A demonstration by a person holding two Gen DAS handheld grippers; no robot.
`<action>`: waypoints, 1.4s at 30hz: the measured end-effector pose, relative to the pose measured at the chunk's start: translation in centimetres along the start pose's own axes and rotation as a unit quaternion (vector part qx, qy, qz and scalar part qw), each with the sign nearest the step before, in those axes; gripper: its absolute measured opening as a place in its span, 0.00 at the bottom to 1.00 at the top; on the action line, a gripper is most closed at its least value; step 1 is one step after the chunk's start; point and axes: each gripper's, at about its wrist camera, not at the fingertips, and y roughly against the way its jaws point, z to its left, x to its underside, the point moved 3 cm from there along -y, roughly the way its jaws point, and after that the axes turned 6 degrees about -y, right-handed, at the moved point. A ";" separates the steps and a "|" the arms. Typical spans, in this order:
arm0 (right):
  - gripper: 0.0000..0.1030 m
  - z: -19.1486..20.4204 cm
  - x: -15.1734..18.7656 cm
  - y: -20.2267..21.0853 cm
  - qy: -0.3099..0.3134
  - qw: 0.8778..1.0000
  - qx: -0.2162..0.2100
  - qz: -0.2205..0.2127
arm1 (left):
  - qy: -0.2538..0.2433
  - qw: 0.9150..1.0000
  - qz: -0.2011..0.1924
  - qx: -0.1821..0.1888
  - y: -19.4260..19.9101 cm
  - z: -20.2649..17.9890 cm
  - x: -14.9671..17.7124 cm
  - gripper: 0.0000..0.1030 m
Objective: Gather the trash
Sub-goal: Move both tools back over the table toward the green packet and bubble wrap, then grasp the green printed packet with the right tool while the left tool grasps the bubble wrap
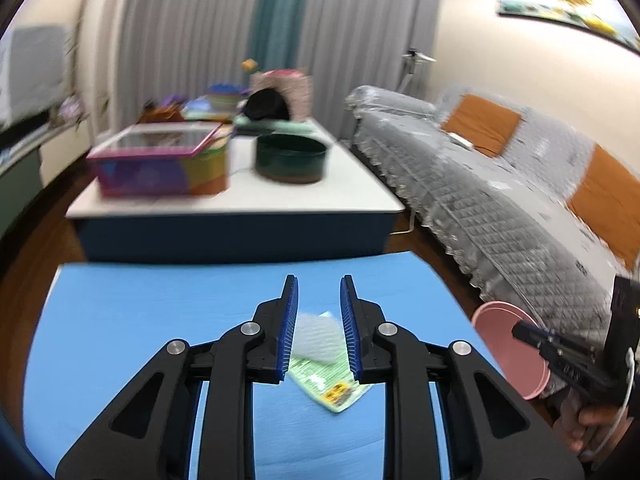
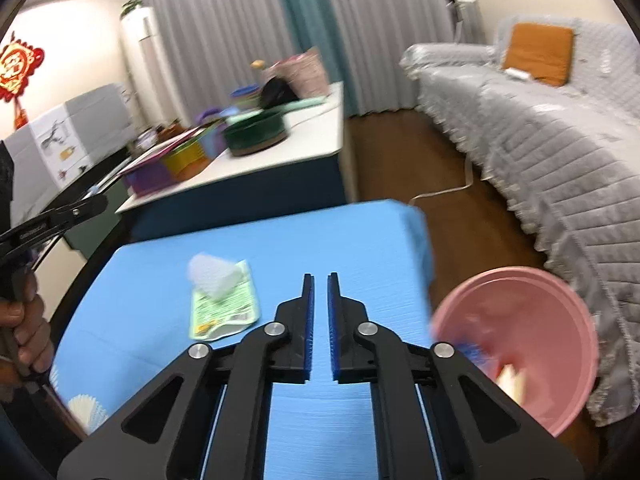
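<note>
My left gripper (image 1: 319, 300) stands partly open and empty, my right gripper (image 2: 321, 292) nearly closed and empty, over the blue counter (image 2: 340, 240); green wrapper (image 2: 222, 308) at ten o'clock, pink bin (image 2: 540, 320) at three, curtains (image 2: 380, 20) beyond.

Green packet (image 2: 224, 312) flat on blue cloth (image 2: 320, 240) (clear wrapper (image 2: 212, 276) atop)

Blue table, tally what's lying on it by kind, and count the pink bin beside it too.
Green printed packets: 1
Clear plastic pieces: 1
White fluted paper cups: 1
Pink bins: 1
Total: 4
</note>
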 end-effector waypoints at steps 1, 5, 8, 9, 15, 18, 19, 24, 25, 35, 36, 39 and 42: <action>0.05 0.7 0.3 -0.7 0.001 1.000 -0.009 0.008 | 0.011 1.000 0.006 -0.005 -0.2 0.6 0.3 0.20; 0.08 3.6 1.9 -3.9 0.004 0.998 -0.045 0.053 | 0.019 1.000 -0.001 -0.020 -0.1 2.1 0.4 0.20; 0.09 5.4 3.1 -6.1 0.001 0.994 -0.063 0.084 | 0.038 0.999 -0.004 -0.017 0.3 3.3 0.5 0.20; 0.09 6.0 3.5 -6.9 0.001 0.993 -0.067 0.094 | 0.040 0.999 -0.005 -0.017 0.3 3.5 0.5 0.20; 0.12 7.1 5.5 -10.5 -0.017 0.988 -0.072 0.138 | 0.044 0.999 -0.011 -0.017 0.7 4.2 0.4 0.20; 0.24 7.0 6.0 -12.0 -0.039 0.985 -0.070 0.155 | 0.041 0.999 -0.013 -0.017 0.8 4.1 0.3 0.20; 0.25 7.0 6.1 -12.5 -0.047 0.984 -0.070 0.158 | 0.039 0.999 -0.013 -0.018 0.7 4.2 0.4 0.20; 0.25 7.0 6.2 -14.0 -0.064 0.981 -0.067 0.169 | 0.035 0.999 -0.010 -0.020 0.3 4.3 0.5 0.20; 0.25 6.9 6.1 -14.3 -0.068 0.981 -0.066 0.171 | 0.036 0.999 -0.009 -0.020 0.2 4.2 0.6 0.20; 0.14 6.4 5.9 -15.3 -0.087 0.979 -0.062 0.173 | 0.039 0.999 0.016 -0.022 -2.1 4.4 1.3 0.20; 0.11 6.4 5.8 -15.3 -0.088 0.979 -0.063 0.173 | 0.040 0.999 0.021 -0.022 -2.5 4.4 1.4 0.20; 0.07 6.0 5.2 -14.6 -0.081 0.982 -0.063 0.161 | 0.048 0.998 0.038 -0.019 -3.9 4.5 1.9 0.20; 0.04 5.5 4.6 -14.0 -0.076 0.983 -0.064 0.152 | 0.048 0.997 0.056 -0.016 -5.3 4.3 2.6 0.20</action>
